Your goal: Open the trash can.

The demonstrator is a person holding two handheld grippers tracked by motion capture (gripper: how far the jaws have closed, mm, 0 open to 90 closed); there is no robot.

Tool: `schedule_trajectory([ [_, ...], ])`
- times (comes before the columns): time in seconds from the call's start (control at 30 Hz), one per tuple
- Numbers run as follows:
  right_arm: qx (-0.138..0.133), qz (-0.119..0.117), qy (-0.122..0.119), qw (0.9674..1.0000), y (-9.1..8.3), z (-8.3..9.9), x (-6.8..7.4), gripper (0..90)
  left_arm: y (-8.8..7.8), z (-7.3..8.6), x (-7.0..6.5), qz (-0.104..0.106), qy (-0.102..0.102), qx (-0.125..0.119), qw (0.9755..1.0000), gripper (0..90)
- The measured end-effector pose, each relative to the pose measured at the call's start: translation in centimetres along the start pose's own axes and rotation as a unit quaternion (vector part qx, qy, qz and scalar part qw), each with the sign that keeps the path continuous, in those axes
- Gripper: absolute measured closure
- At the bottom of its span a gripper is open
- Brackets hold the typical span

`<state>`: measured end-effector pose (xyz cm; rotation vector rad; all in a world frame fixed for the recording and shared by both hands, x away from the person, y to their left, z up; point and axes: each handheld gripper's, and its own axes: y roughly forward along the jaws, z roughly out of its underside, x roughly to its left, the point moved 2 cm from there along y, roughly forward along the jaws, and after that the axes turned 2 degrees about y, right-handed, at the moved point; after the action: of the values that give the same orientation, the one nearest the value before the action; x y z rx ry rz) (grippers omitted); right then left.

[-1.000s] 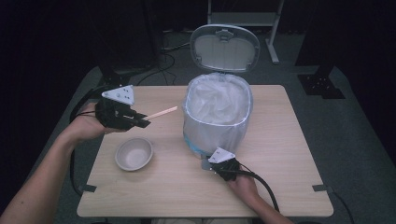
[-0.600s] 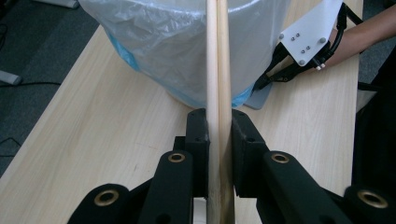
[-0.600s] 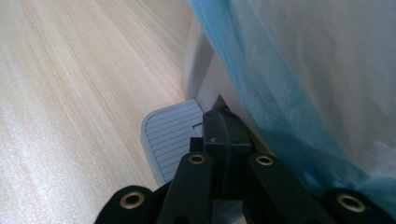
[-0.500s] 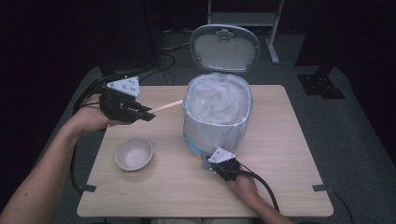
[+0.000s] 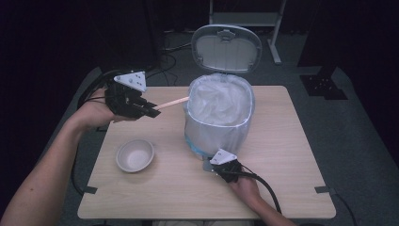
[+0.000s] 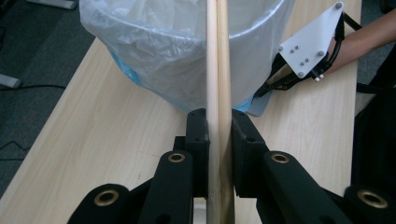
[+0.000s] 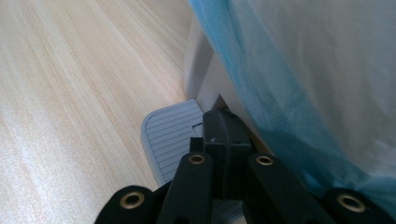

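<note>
The left gripper (image 5: 151, 111), clamped on a pair of wooden chopsticks (image 5: 172, 101), has risen and drifted away from the near edge of the table (image 5: 291, 141) toward its far left corner. It hung above the paper bowl (image 5: 135, 155) a second ago and is now well apart from it. The chopstick tips, short of the bin (image 5: 219, 117) before, now reach the bag-lined rim on its left side.

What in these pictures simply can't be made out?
- Bottom of the bin: high view, its white liner and wall hide it.
- Far ends of the chopsticks: left gripper view, cut by the top edge.
- Pedal: right gripper view, the shut right gripper covers part.
- Bowl: too small for contents.
</note>
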<state>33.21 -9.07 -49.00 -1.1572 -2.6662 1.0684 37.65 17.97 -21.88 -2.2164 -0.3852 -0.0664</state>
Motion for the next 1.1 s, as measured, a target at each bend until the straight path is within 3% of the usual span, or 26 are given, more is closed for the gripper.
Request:
schedule_trajectory([
  [0.87,0.000,0.003,-0.004,1.0000,0.0,0.0,0.0,89.9,0.8,-4.4,0.7,0.001,0.021,0.002,0.9998,79.6],
  [1.1,-0.001,0.002,-0.002,1.0000,0.0,0.0,0.0,89.9,1.4,-5.6,0.7,0.008,0.029,0.013,0.9995,79.6],
])
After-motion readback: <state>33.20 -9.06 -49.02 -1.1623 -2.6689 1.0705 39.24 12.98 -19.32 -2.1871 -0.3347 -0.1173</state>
